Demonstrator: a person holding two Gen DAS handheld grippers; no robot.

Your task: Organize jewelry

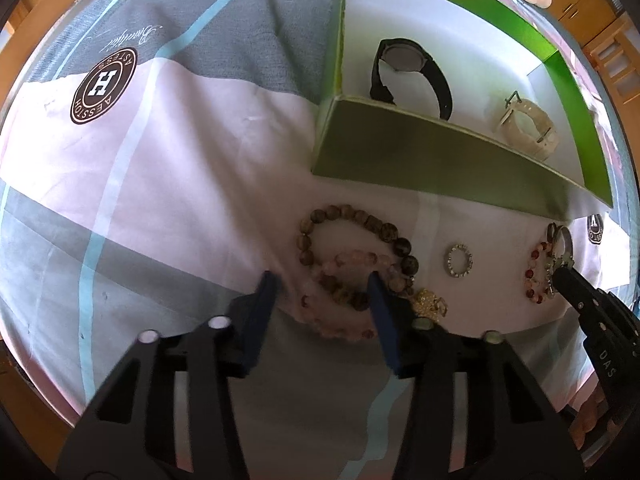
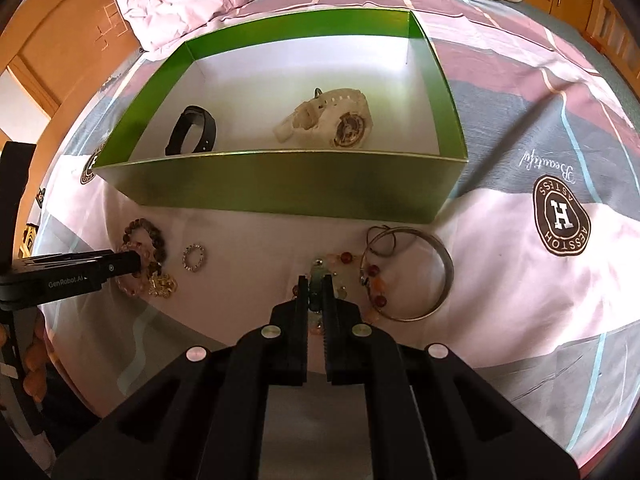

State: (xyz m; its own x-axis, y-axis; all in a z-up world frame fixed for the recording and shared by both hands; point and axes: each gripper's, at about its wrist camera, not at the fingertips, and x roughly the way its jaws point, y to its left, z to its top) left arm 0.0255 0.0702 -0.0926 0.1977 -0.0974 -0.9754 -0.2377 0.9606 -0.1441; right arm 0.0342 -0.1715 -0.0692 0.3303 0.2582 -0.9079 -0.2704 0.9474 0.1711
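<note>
Closest to my left camera, the left tool (image 1: 324,280) points down over a heap of bracelets on the bed (image 1: 160,160): a brown bead bracelet (image 1: 352,216) overlapping a pink bead bracelet (image 1: 340,326), with a gold piece (image 1: 430,304) just beside them. Its fingers stand part-way apart on either side of the beads; I cannot tell whether the pads press on them. A small sparkly ring (image 1: 459,261) lies alone between this heap and the next.

My right tool (image 2: 316,280) is pressed together, pinching a pale green piece of a beaded bracelet (image 2: 340,264) with orange and red beads. A silver bangle (image 2: 436,276) lies touching that bracelet on its right, with a thin wire hoop (image 2: 382,240) overlapping its far edge.

Beyond both heaps sits the open green box (image 2: 280,192) with a white floor. Inside it, a black watch (image 2: 192,130) stands on its side at the left, and a cream watch (image 2: 332,122) lies well apart to the right.
</note>
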